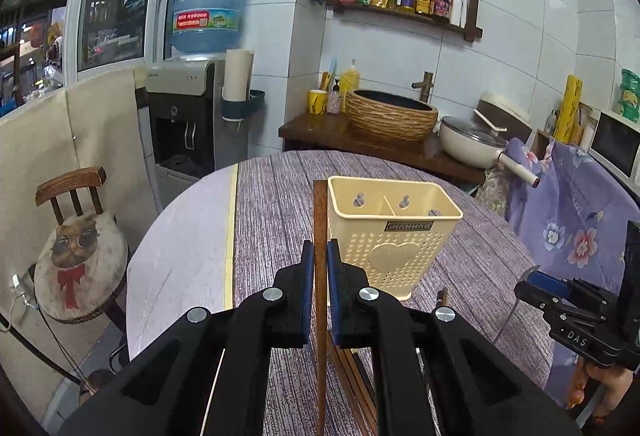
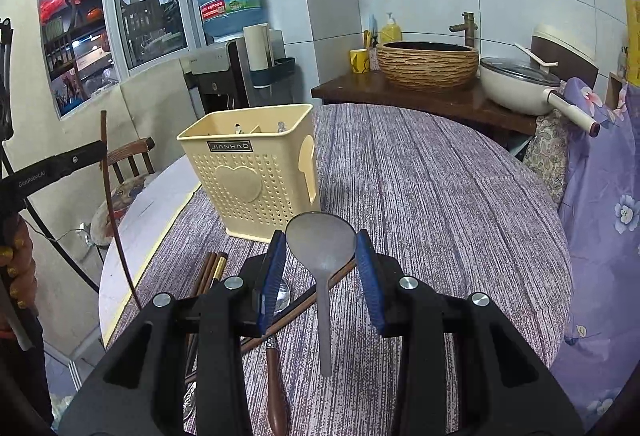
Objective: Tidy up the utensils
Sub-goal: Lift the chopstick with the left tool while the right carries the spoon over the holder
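Left tool (image 1: 319,256) is pinched tight on 1 wooden chopstick (image 1: 319,220), stick standing upright between the blue pads, its top just beside the near-left corner of the cream utensil holder (image 1: 394,232). Over on the other side, the right tool (image 2: 321,256) has its jaws part-spread around a grey spoon (image 2: 322,248), and the pads look to be clamping the bowl by its 2 edges, handle hanging down toward the camera. The holder stands on the purple table (image 2: 440,196), divided inside, with no utensils visible in it. More chopsticks (image 2: 212,268) and a brown-handled utensil (image 2: 276,388) lie on the table below the right tool.

The chopstick looks light and stiff, but thin and smooth, so it could pivot in the pads; a grip near mid-length seems sensible. The spoon is rigid metal, likely slick, and held by its bowl edges it may swing or slip. A firm squeeze and a slow carry look wise.
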{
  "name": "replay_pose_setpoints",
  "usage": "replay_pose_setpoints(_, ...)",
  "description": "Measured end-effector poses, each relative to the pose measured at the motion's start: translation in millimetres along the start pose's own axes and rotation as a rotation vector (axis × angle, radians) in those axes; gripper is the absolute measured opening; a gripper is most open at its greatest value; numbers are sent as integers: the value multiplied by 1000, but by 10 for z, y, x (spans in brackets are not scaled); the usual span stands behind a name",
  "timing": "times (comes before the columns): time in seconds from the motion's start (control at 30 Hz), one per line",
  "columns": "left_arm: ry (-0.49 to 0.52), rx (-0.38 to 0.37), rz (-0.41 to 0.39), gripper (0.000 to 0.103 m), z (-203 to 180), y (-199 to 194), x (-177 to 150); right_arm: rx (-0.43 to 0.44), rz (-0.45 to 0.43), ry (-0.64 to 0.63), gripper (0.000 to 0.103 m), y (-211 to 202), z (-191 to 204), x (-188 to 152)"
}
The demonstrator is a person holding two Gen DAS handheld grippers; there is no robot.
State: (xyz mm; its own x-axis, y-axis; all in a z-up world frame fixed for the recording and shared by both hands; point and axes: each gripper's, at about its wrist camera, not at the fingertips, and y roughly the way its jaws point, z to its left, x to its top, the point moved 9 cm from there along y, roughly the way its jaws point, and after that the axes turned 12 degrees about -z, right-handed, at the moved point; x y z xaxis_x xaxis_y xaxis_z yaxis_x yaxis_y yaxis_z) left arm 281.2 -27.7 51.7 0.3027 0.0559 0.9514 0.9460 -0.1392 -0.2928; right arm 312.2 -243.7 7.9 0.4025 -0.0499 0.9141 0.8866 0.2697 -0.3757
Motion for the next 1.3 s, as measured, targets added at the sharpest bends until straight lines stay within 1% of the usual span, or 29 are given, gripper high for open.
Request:
replay_pose_setpoints(0.17,14,7,-16,8,-17,-32,2,-2,-3,-9,37,-26,15,-13)
replay_pose_setpoints(0.47,6,-13,-32,8,8,-118,80,9,-15,-26,36,-139,55,48)
replay_pose_setpoints(0.6,-12,-32,-34,8,25,-150,141,50,-14,-4,36,-158,104,112)
replay_pose_setpoints(0.7,-16,-46,-48,8,31,-190,272,86,-22,18,36,-169,123,226)
replay_pose_setpoints(0.8,-11,-56,-84,8,17,-254,512,118,-40,34,36,-183,179,395)
replay_pose_setpoints(0.87,-9,-71,-104,8,-20,-279,704,135,-61,33,36,-180,244,571)
replay_pose_setpoints(0.97,-6,-90,-137,8,-93,-287,1046,156,-116,22,36,-192,361,940)
replay_pose_setpoints(1.07,-6,-89,-194,8,-169,-283,1429,160,-181,8,36,-177,484,1365)
replay_pose_setpoints(1.17,-17,-78,-246,8,-234,-209,1741,139,-243,0,37,-108,550,1775)
replay_pose_setpoints(1.23,-25,-60,-266,8,-250,-116,1841,119,-281,-4,36,-30,575,1979)
replay_pose_setpoints(1.3,-37,-47,-271,8,-268,42,1887,94,-301,-14,37,69,599,2094)
